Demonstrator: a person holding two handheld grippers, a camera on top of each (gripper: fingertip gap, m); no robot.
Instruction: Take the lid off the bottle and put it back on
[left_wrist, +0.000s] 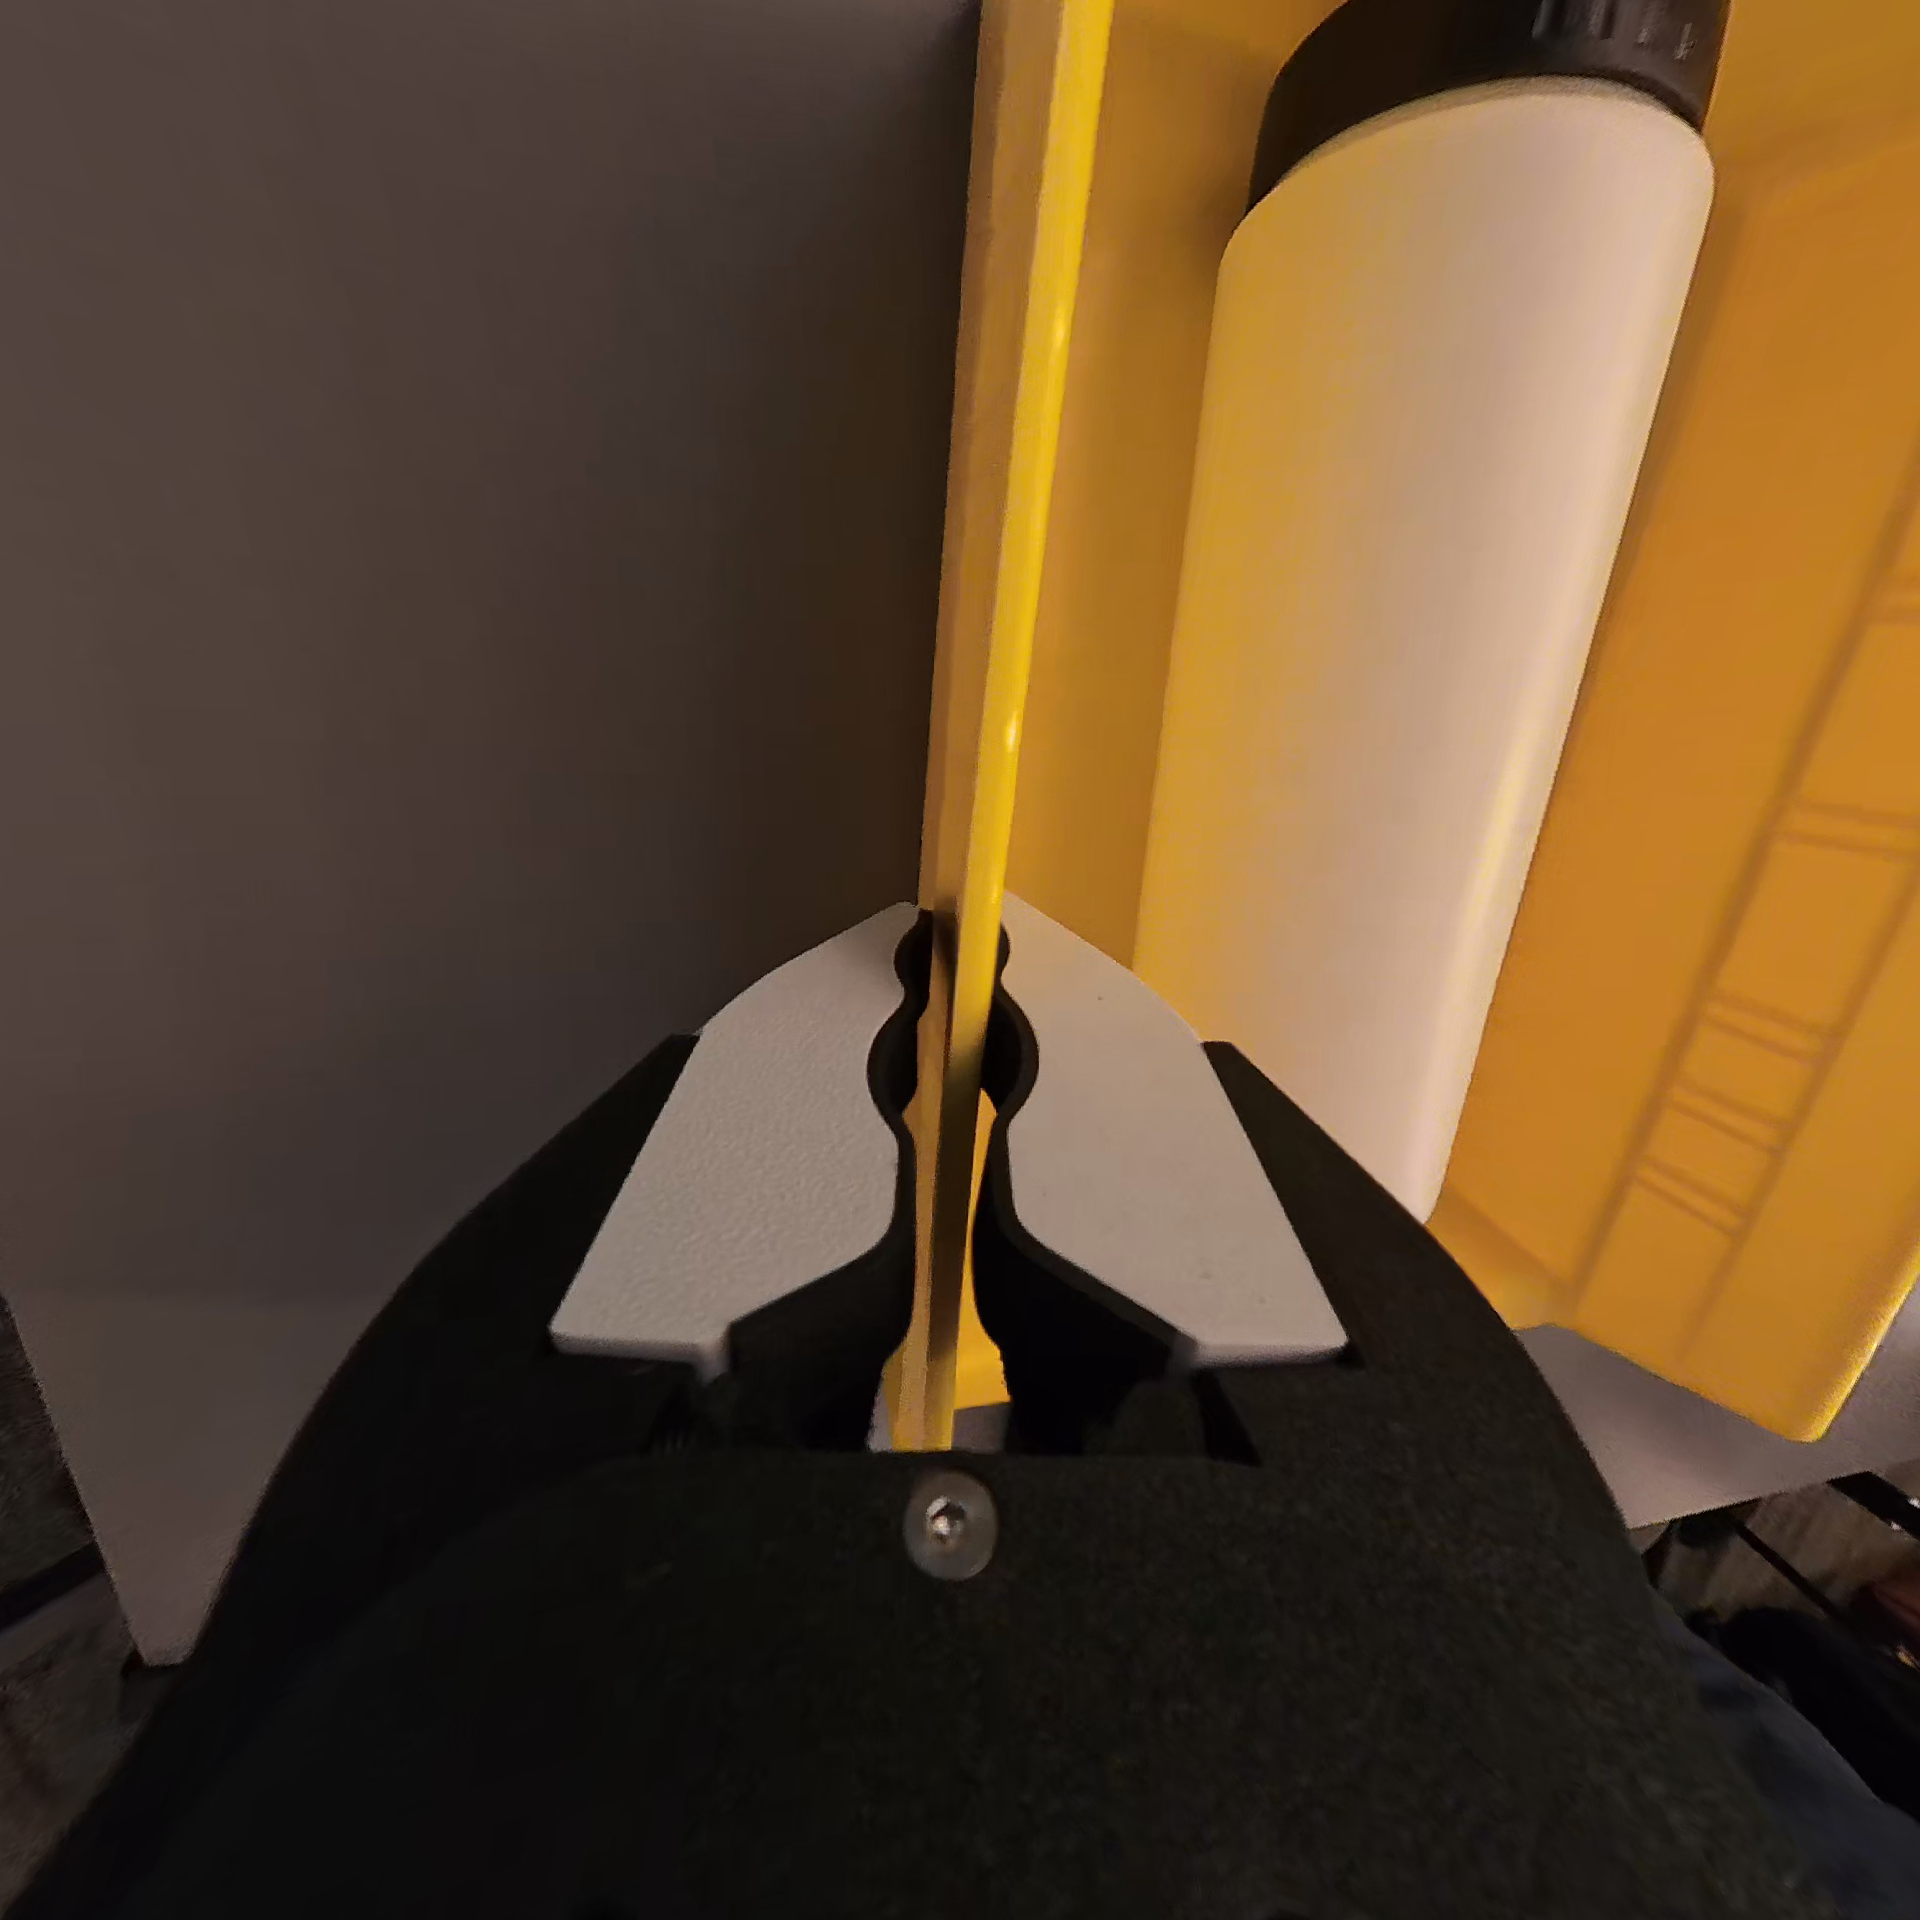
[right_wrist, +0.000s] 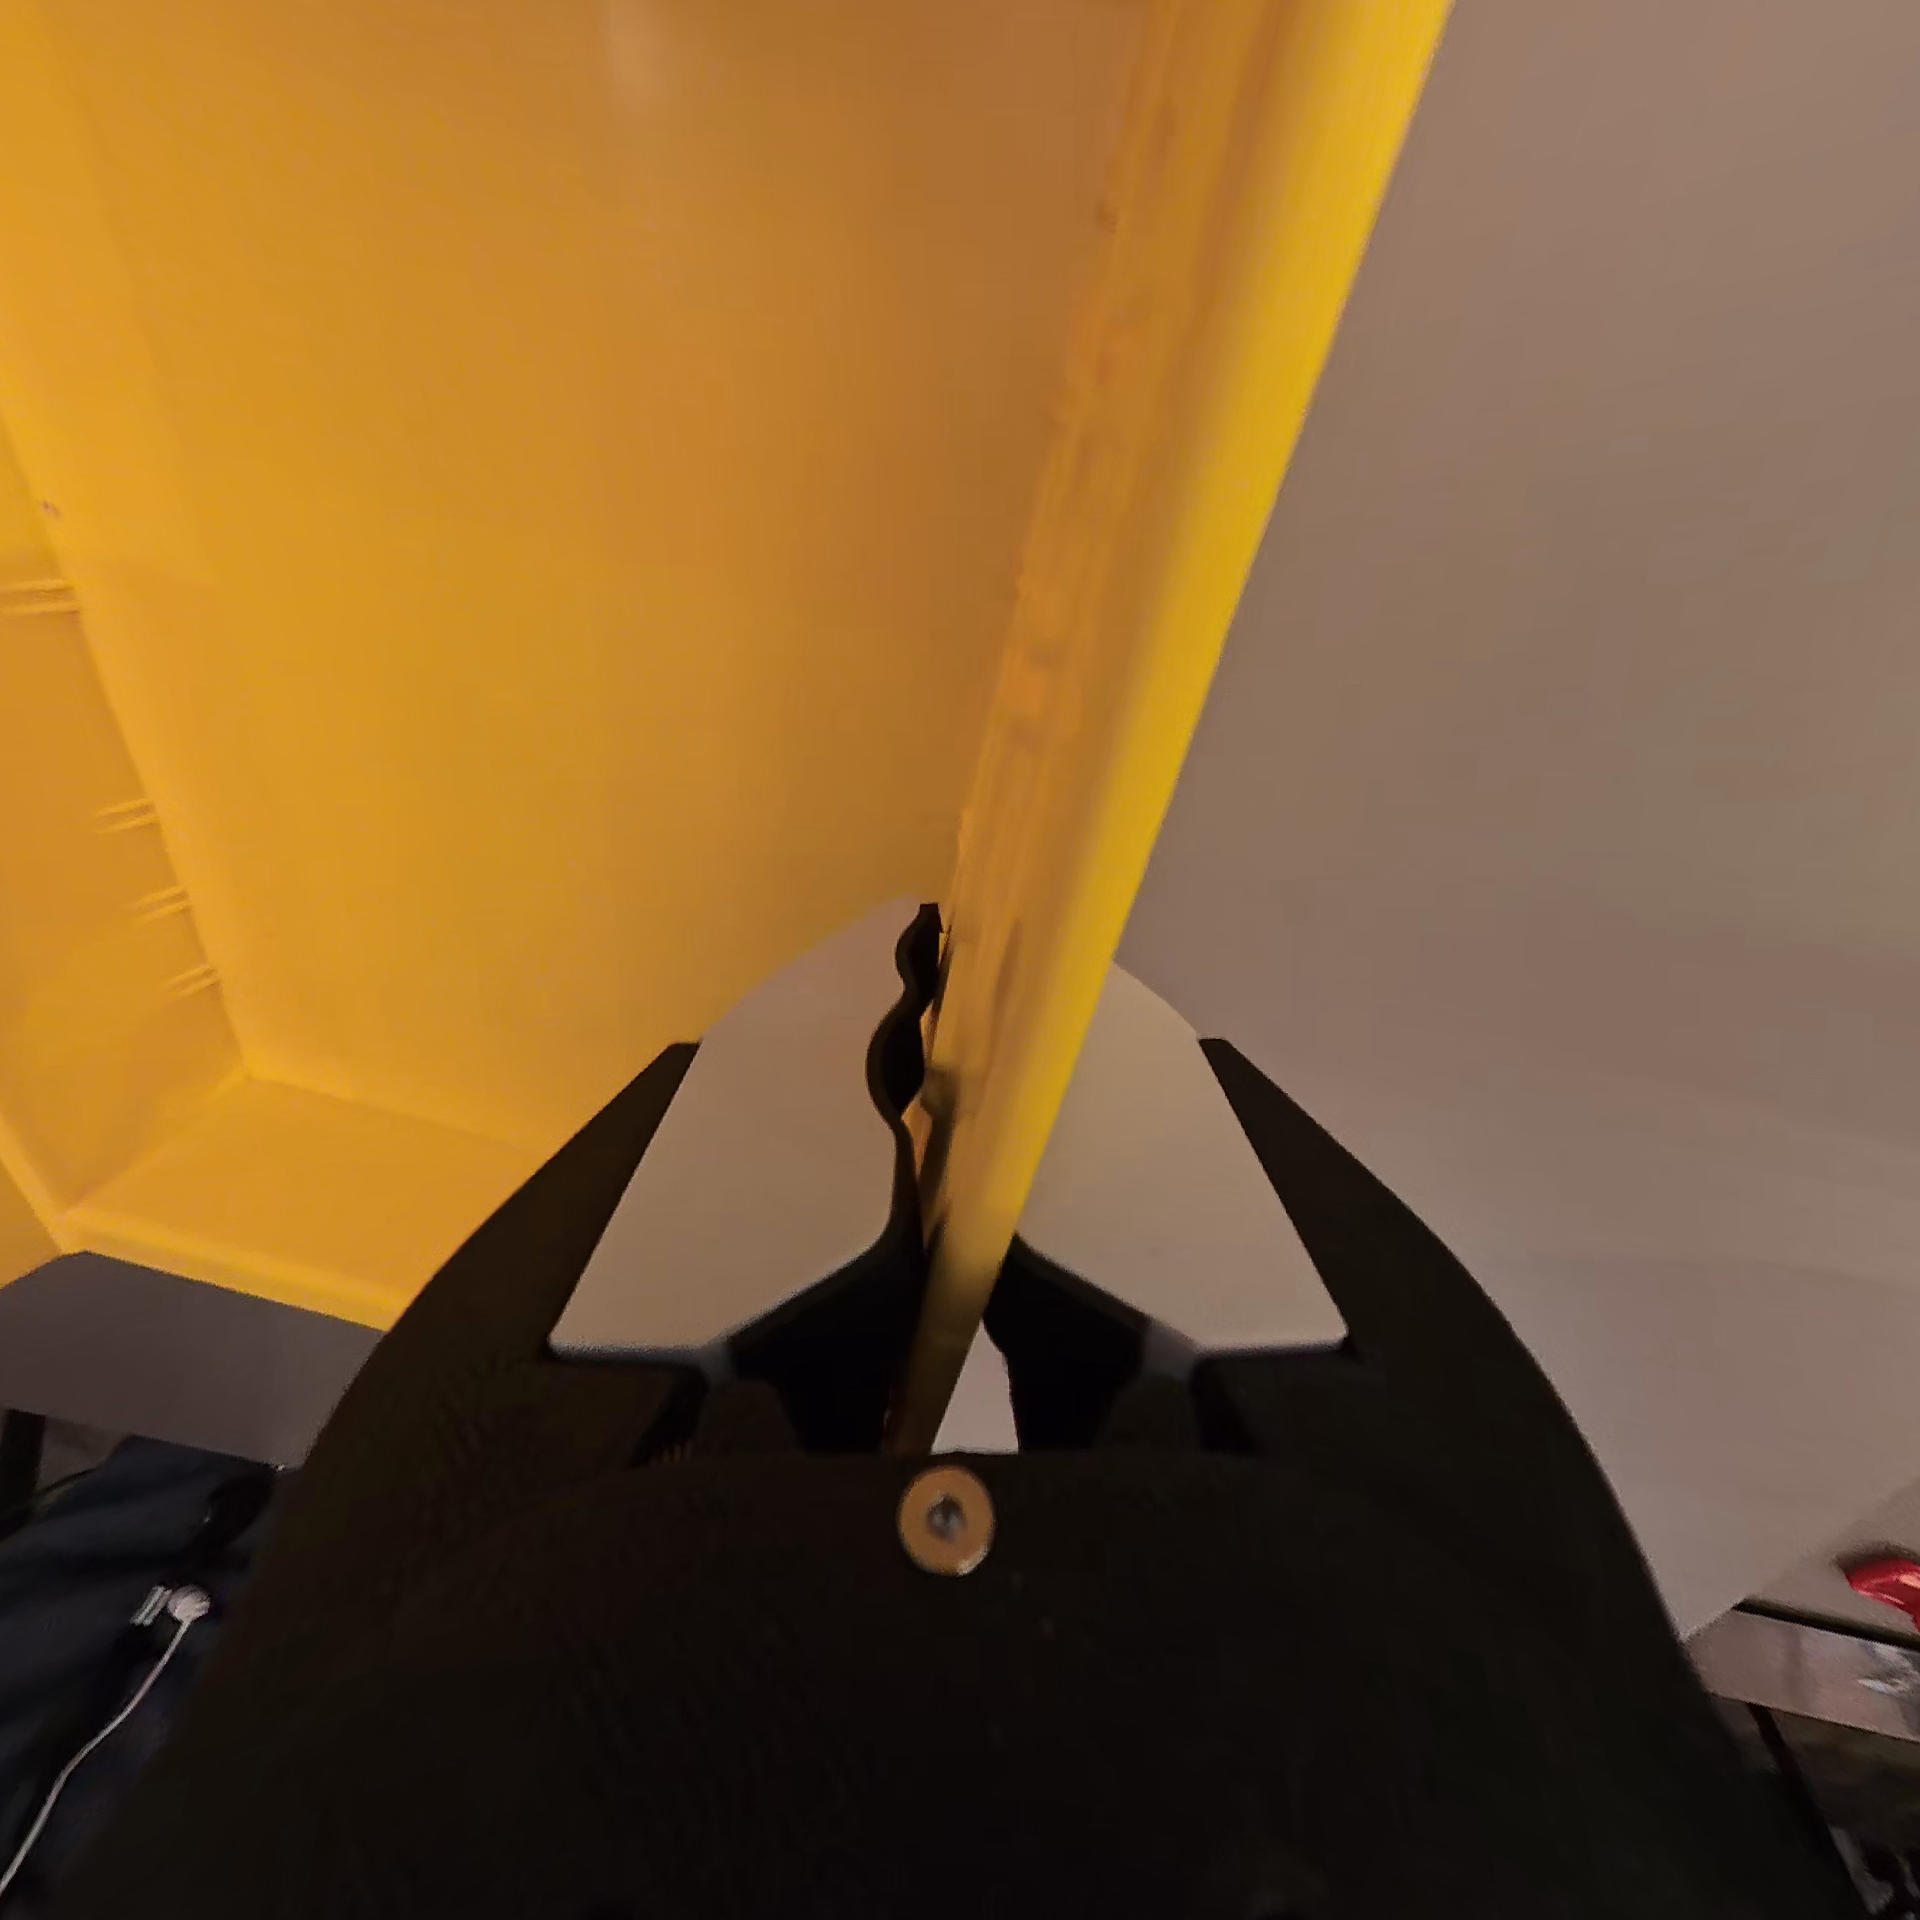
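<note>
White bottle (left_wrist: 1382, 623) lying along left wall of yellow tray (left_wrist: 1766, 727), black lid (left_wrist: 1496, 104) on. Left gripper (left_wrist: 954, 935) and right gripper (right_wrist: 951, 935) both clamped on tray rims. Probably light, smooth, rigid plastic: grab body mid-length, twist ribbed lid.

Left hand-held gripper (left_wrist: 951, 925): black body with pale grey fingers (left_wrist: 769, 1122), pointing forward and slightly up in its own view.
Left jaws: closed down onto a thin yellow tray rim (left_wrist: 1023, 520), one finger on each side of it, tips almost meeting.
Right hand-held gripper (right_wrist: 940, 925): same black body, pale fingers (right_wrist: 748, 1164), also pointing forward.
Right jaws: pinched on the tray's opposite rim, which runs up between the fingers.
Screws: one silver screw sits at each gripper's centre.
</note>
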